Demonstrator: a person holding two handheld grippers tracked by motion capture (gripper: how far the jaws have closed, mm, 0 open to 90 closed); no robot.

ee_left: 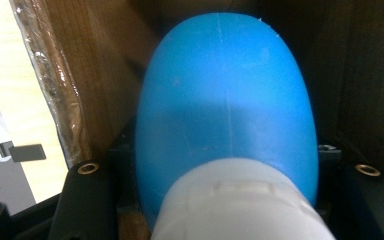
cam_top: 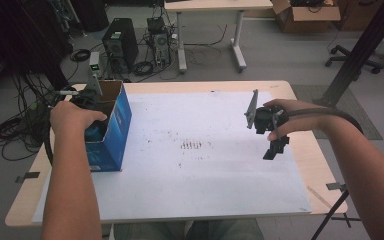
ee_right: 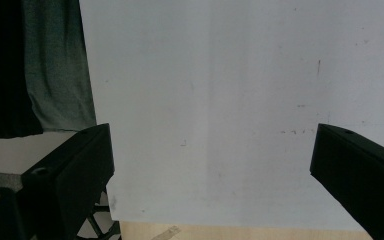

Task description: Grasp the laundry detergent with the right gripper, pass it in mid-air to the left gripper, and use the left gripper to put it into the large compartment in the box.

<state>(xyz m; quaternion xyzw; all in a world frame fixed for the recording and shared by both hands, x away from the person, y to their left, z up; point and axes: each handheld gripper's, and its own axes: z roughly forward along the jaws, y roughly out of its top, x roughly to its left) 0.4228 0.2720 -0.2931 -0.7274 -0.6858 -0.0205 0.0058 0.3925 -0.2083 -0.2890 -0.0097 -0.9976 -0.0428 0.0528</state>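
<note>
An open blue cardboard box (cam_top: 116,124) stands at the left of the table. My left gripper (cam_top: 94,131) reaches down into it. In the left gripper view its black jaws sit tight against both sides of a smooth blue egg-shaped object (ee_left: 225,90) with a white end (ee_left: 240,200), inside the box's brown walls (ee_left: 95,75). The left gripper (ee_left: 227,150) is shut on that object. My right gripper (cam_top: 275,147) hovers over the white sheet (cam_top: 205,165) at the right, tilted down. The right gripper (ee_right: 212,145) is open with nothing between its jaws.
The white sheet (ee_right: 220,75) covers most of the wooden table (cam_top: 310,150). Faint dark marks (cam_top: 192,145) lie at its middle. Beyond the far edge are a computer tower (cam_top: 120,44), cables on the floor and another table's legs (cam_top: 210,40).
</note>
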